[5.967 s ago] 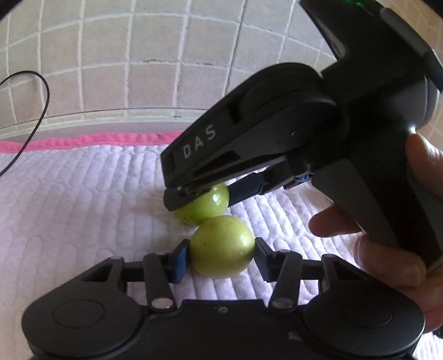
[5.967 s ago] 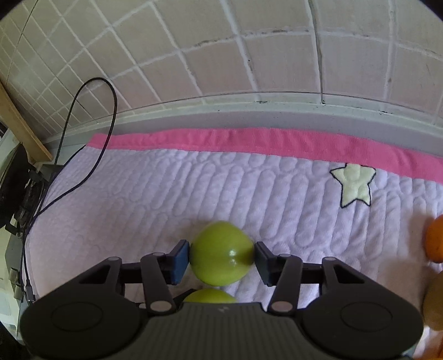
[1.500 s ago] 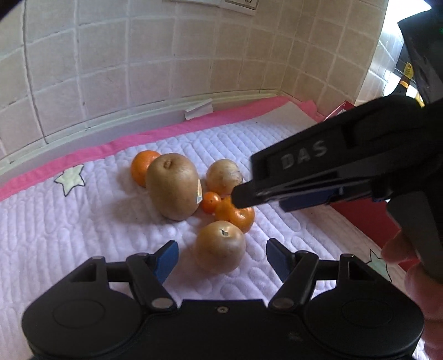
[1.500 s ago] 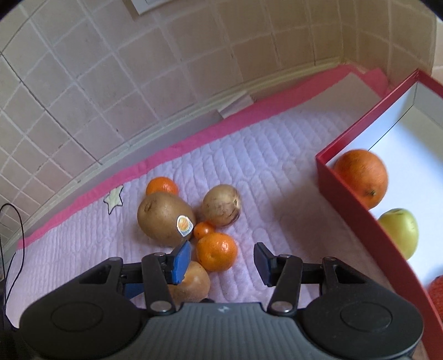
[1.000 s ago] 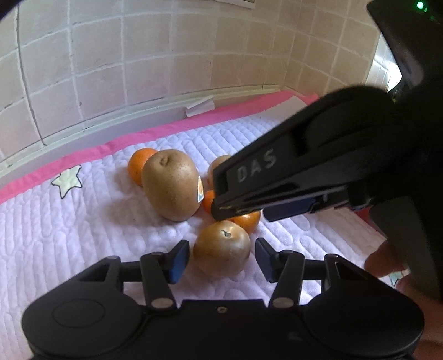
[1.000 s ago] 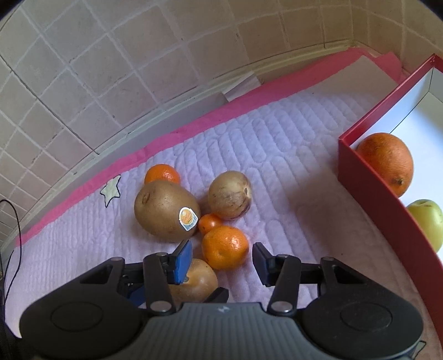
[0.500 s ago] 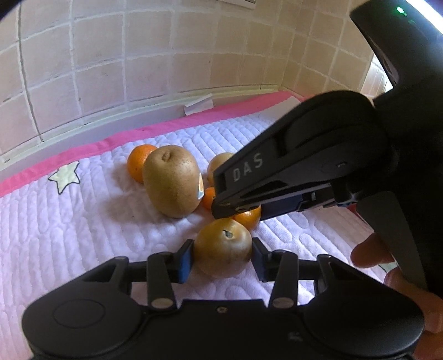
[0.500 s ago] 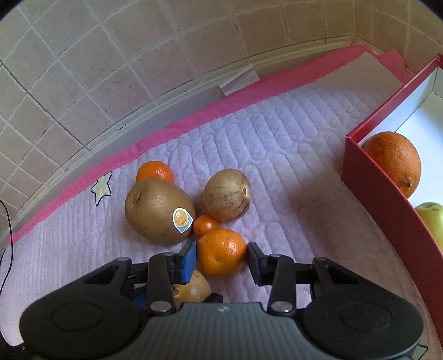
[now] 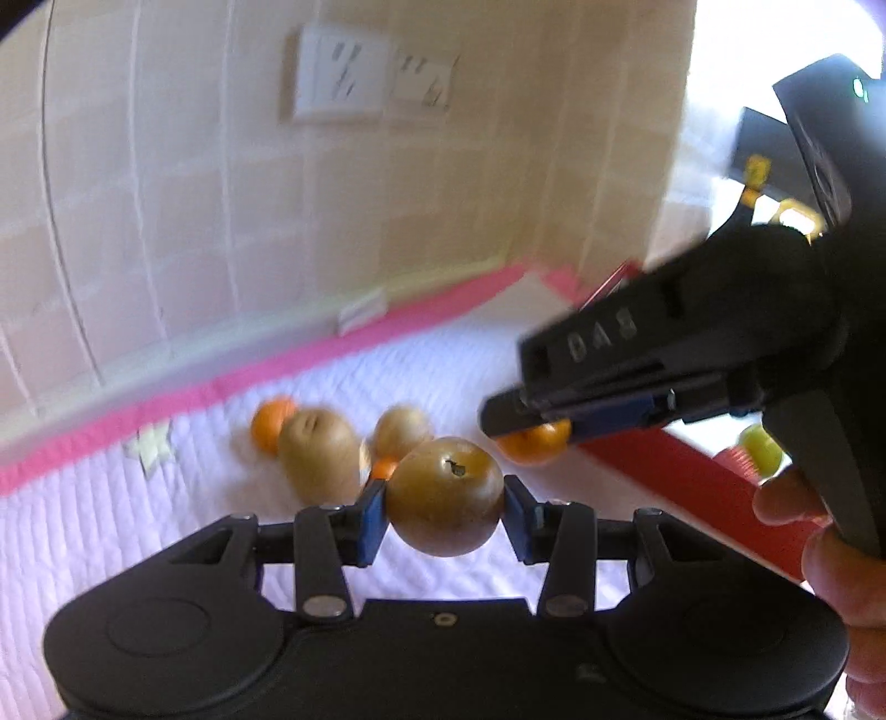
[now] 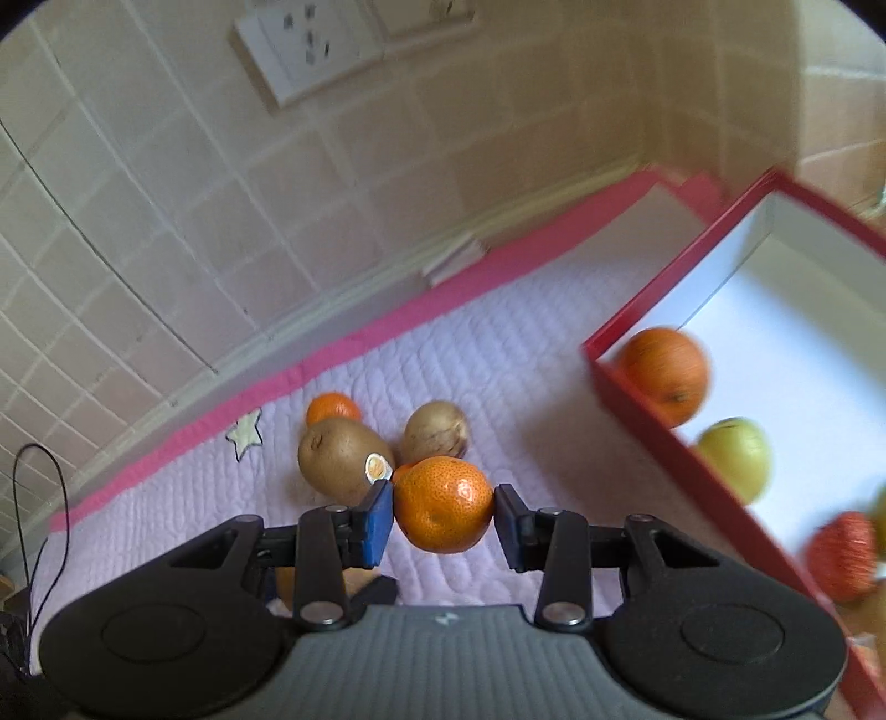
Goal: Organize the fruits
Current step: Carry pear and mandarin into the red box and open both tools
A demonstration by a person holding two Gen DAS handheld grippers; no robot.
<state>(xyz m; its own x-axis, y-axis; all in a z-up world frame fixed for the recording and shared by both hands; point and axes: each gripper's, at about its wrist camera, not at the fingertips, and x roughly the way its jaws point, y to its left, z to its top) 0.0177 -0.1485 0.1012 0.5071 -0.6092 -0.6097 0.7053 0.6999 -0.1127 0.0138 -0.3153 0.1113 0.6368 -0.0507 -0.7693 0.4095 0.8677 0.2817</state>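
My left gripper (image 9: pixel 443 507) is shut on a round brown pear (image 9: pixel 446 493) and holds it above the quilted mat. My right gripper (image 10: pixel 443 515) is shut on an orange mandarin (image 10: pixel 443 504), also lifted; it shows in the left wrist view (image 9: pixel 534 437) at the right. On the mat lie a large brown pear with a sticker (image 10: pixel 343 457), a smaller brown fruit (image 10: pixel 434 429), a mandarin (image 10: pixel 332 407) and a tiny orange fruit (image 9: pixel 384 468). A red box (image 10: pixel 653 399) at the right holds an orange (image 10: pixel 664 374), a green apple (image 10: pixel 733 457) and a red fruit (image 10: pixel 839 554).
A tiled wall with sockets (image 10: pixel 307 44) rises behind the mat's pink border (image 10: pixel 343 346). A black cable (image 10: pixel 33 498) hangs at the far left. A folded paper (image 10: pixel 454 260) lies against the wall base.
Both grippers closed on their fruits and lifted them off the mat. Both views have tilted up and swung toward the red box.
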